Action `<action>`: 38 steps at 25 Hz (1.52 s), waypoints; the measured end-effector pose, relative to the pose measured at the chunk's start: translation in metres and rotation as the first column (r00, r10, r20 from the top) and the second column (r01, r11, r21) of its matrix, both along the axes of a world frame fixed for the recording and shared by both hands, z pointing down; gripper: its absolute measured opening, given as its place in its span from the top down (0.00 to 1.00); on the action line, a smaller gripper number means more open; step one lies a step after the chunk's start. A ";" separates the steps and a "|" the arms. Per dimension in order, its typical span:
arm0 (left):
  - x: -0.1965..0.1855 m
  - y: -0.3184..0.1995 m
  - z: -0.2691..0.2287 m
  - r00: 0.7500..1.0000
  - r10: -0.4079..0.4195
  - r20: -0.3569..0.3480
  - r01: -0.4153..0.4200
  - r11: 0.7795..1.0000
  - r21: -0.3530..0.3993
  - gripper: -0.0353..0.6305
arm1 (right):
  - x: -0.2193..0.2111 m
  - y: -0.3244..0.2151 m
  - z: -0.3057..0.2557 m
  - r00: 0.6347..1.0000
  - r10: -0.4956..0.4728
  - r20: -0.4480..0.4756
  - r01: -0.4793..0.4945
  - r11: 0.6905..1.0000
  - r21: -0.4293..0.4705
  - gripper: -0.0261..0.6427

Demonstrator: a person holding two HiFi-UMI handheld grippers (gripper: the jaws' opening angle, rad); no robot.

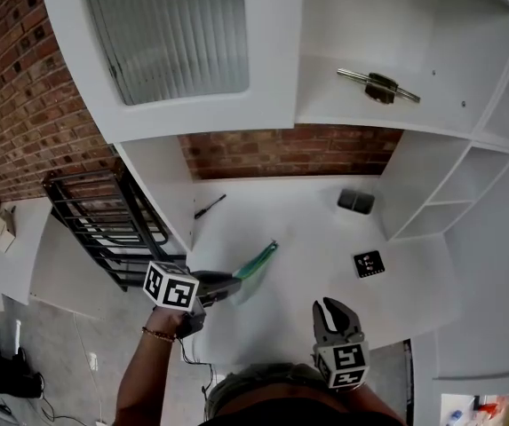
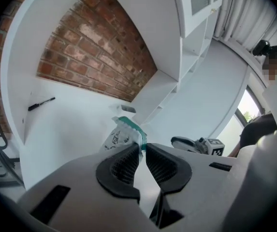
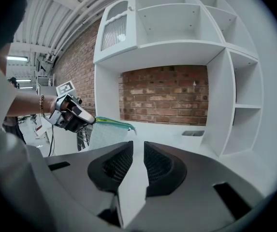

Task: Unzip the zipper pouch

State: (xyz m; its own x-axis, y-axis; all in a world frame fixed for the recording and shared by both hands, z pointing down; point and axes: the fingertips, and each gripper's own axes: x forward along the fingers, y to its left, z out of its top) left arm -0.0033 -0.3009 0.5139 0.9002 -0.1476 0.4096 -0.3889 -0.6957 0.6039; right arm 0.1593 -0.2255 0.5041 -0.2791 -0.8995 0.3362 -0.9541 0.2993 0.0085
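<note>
— Closest to you, what is sitting there?

— My right claw [image 1: 332,309] is hovering low by my body, jaws pressed together with nothing between them.

— And the other one?

— My left claw [image 1: 236,284] is pinching one end of the zipper pouch [image 1: 256,263], jaws closed on its corner. It is holding the pouch raised at a slant over the white desk [image 1: 307,229], teal zipper edge running away from me.

— How far along are you getting?

— I am judging that only the pick-up is done. My right claw is standing well apart from the pouch, so nothing is pulling on the zipper. Finding the slider and drawing it along the teal strip is all remaining. The slider is too small to make out, and I am not managing to tell whether the zipper is shut end to end.

— What is each view giving you?

— The left gripper view is showing the pinch itself: the pouch corner caught between the pad tips, with print on the clear face. The right gripper view is showing the pouch side-on, hanging below its teal edge. Only the head view is showing both claws together, plus the pen [image 1: 210,206] and the small dark box [image 1: 356,201] lying further back.
</note>
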 end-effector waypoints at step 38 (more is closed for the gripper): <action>0.070 -0.056 0.081 0.998 -0.013 -0.058 0.009 0.998 -0.058 0.88 | 0.052 0.004 0.015 0.996 0.089 -0.020 -0.090 0.995 -0.035 0.88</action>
State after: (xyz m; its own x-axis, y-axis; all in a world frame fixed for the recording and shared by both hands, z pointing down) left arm 0.0663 -0.3571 0.5949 0.9212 -0.1355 0.3648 -0.3595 -0.6551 0.6645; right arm 0.2111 -0.2213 0.5187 -0.1911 -0.9080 0.3728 -0.9769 0.2129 0.0176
